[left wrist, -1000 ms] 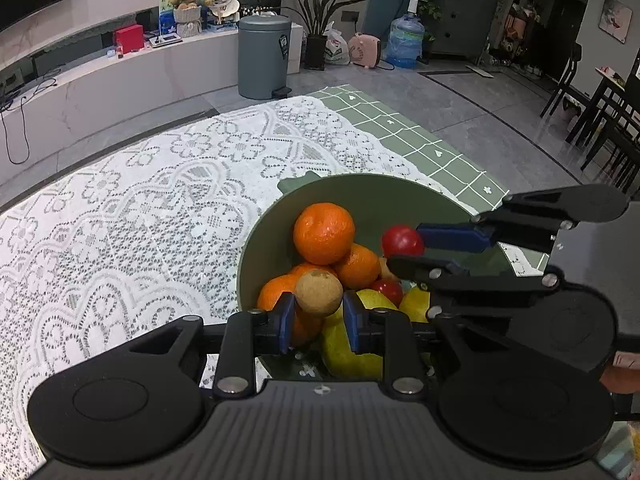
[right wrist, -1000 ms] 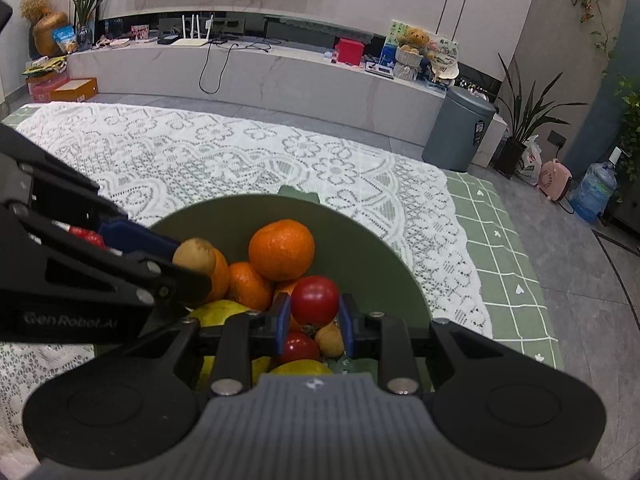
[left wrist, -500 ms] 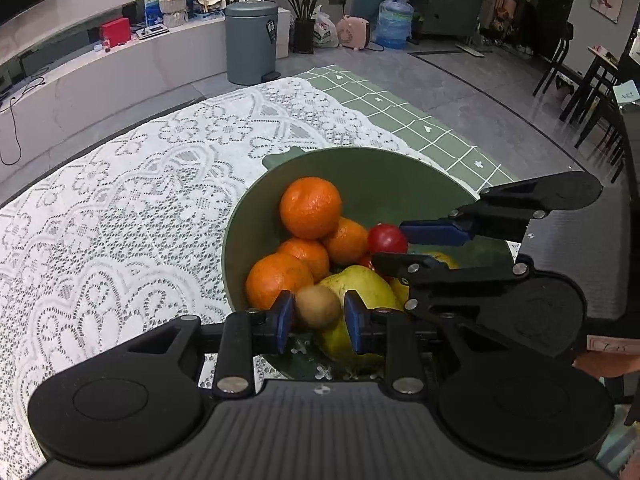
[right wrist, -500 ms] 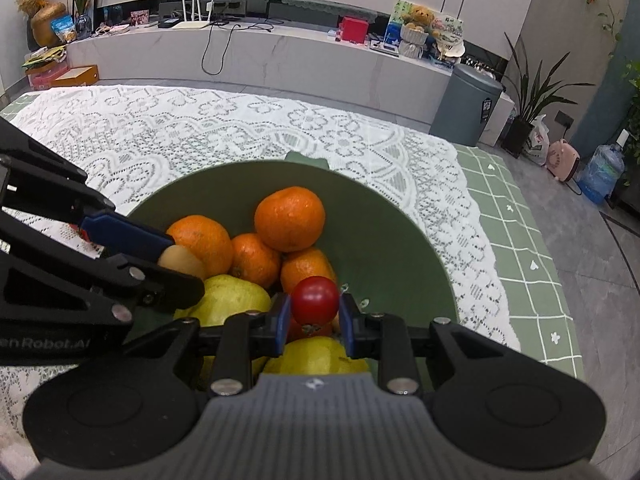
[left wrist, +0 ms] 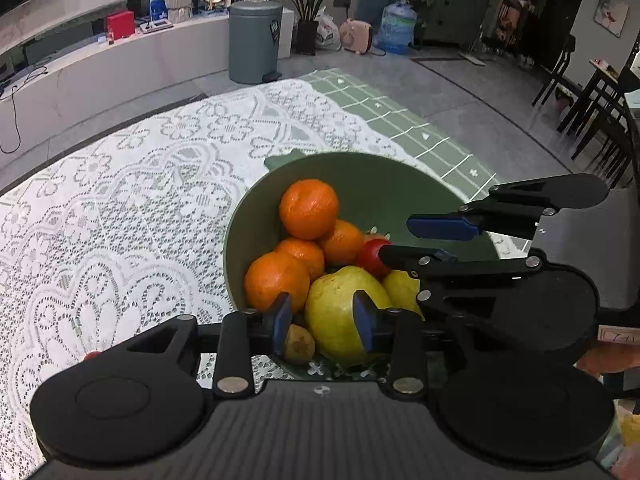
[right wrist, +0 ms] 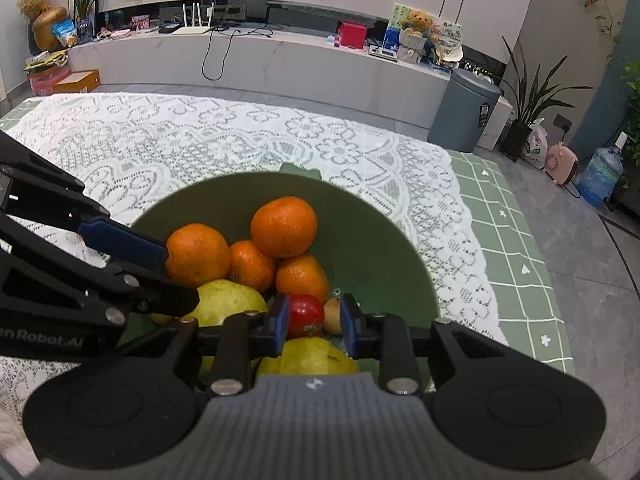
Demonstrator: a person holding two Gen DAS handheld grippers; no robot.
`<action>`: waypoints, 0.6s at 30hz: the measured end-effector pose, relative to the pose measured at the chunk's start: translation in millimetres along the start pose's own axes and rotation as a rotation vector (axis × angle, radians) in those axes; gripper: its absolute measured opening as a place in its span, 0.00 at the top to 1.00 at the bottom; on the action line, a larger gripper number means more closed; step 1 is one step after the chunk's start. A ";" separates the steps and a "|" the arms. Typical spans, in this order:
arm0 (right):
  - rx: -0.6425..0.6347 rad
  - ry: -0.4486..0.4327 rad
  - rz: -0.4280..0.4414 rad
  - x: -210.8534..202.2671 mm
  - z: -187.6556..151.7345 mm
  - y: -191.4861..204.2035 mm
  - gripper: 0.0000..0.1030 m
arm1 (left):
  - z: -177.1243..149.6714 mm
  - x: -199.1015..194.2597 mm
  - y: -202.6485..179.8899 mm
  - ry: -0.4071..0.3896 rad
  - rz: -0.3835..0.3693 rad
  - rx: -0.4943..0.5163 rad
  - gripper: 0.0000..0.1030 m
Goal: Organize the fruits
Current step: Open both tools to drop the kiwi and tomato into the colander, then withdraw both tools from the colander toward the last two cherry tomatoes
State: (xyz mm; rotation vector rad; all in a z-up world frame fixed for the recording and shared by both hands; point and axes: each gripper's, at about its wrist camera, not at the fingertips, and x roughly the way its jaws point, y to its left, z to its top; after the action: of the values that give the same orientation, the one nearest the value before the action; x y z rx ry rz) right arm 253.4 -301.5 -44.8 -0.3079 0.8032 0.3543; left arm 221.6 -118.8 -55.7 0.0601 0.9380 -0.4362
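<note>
Left wrist shows kiwi (left wrist: 298, 345) dropping from opening jaws; right wrist apparently releases tomato (right wrist: 305, 315).

Mixed fruits (right wrist: 280, 256) heaped in green bowl (right wrist: 376, 240)

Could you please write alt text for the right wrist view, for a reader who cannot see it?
The right gripper, jaws opening, hangs over a green bowl with a red tomato between its fingers. The bowl holds four oranges and yellow-green pears on a white lace tablecloth; the left gripper reaches in from the left.
</note>
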 end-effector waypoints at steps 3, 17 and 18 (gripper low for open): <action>0.009 -0.015 -0.005 -6.7 1.5 -0.5 0.64 | 0.0 -7.7 -0.9 -0.020 0.003 -0.005 0.52; 0.061 -0.067 -0.015 -39.0 0.0 6.5 0.34 | -8.1 -44.4 4.4 -0.107 0.020 -0.047 0.44; 0.074 -0.069 -0.011 -40.7 -0.2 7.4 0.33 | -9.3 -47.1 5.5 -0.112 0.026 -0.050 0.44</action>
State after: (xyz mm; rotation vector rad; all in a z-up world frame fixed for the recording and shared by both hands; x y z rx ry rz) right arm 224.0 -302.6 -15.6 -0.2296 0.7448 0.3224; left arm 192.5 -95.7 -24.8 0.0021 0.8364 -0.3879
